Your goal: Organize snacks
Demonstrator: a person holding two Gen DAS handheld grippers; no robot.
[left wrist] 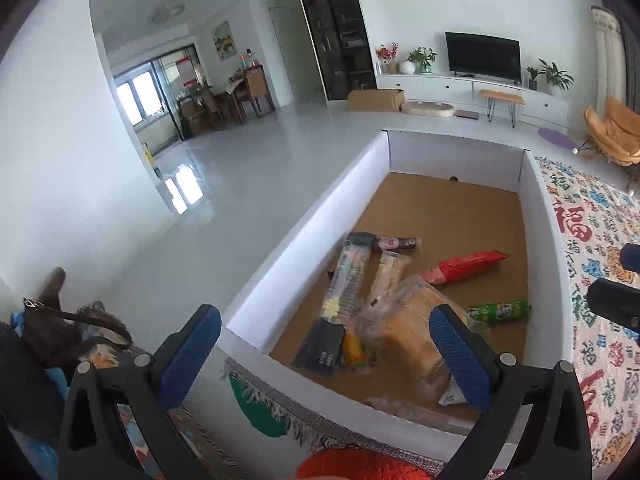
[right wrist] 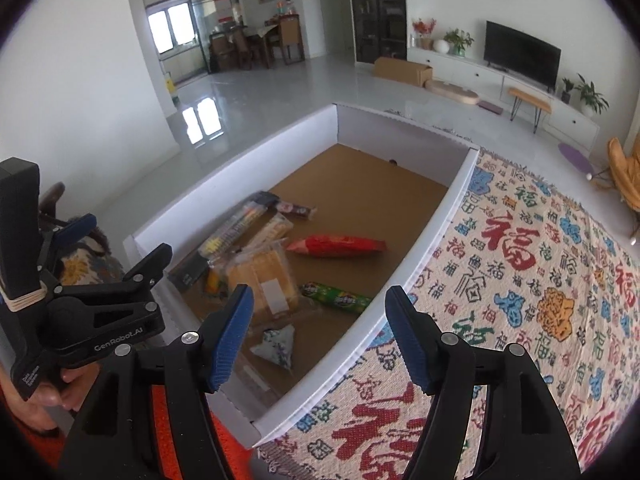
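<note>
A shallow white cardboard box (right wrist: 424,236) with a brown floor sits on a patterned woven cloth (right wrist: 532,280), and the snacks lie gathered in its near half. The red snack packet (right wrist: 338,245) lies flat near the middle, apart from the green candy tube (right wrist: 336,298), which rests closer to the right wall. A clear bag of yellow cake slices (right wrist: 262,280) lies just left of the green tube, with a long packet of colourful sticks (left wrist: 347,280) and a pale wafer pack (left wrist: 387,272) beyond it, and a small dark bar (left wrist: 396,243) at their far end. A small triangular printed pouch (right wrist: 276,346) sits nearest the front wall, possibly wrapped in clear film. The left claw (left wrist: 328,354) hangs over the near left corner of the box, spread wide and holding nothing. The right claw (right wrist: 320,334) hovers above the right wall near the front, likewise gaping and empty.
</note>
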